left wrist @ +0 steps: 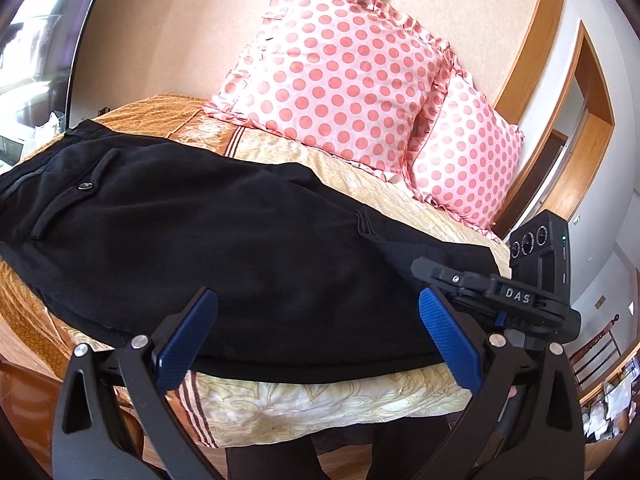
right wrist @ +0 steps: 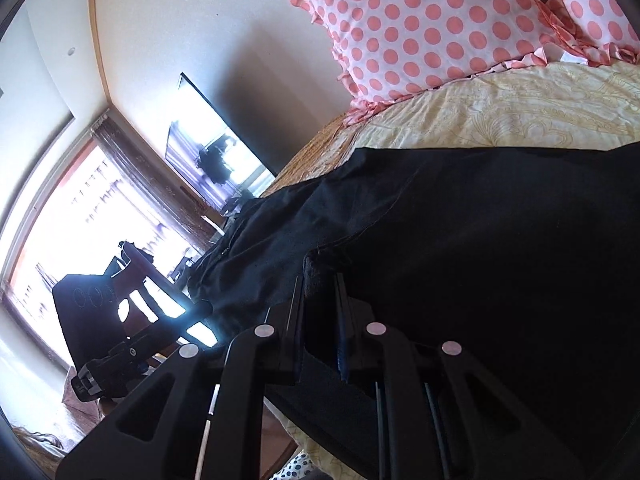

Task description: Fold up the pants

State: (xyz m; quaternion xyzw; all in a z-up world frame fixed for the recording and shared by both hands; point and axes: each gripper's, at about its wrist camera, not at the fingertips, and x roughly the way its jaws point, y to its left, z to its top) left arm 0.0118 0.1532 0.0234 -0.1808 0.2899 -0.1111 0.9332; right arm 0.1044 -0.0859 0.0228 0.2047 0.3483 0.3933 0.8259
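Right fingers (right wrist: 320, 292) clamped on black pants (right wrist: 480, 240)

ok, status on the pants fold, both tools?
Left tool open, over the near edge of the black pants. Right tool shut on the pants' right end. Pants flat on bed, polka-dot pillows behind, apart from the pants.

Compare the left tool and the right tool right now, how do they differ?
The left tool is open, its blue pads spread apart above the black pants; the right tool is shut on the pants, fabric pinched between its fingers. The left tool holds nothing, while the right grips the cloth near its edge. Both are black and reach toward the same pants on the bed.
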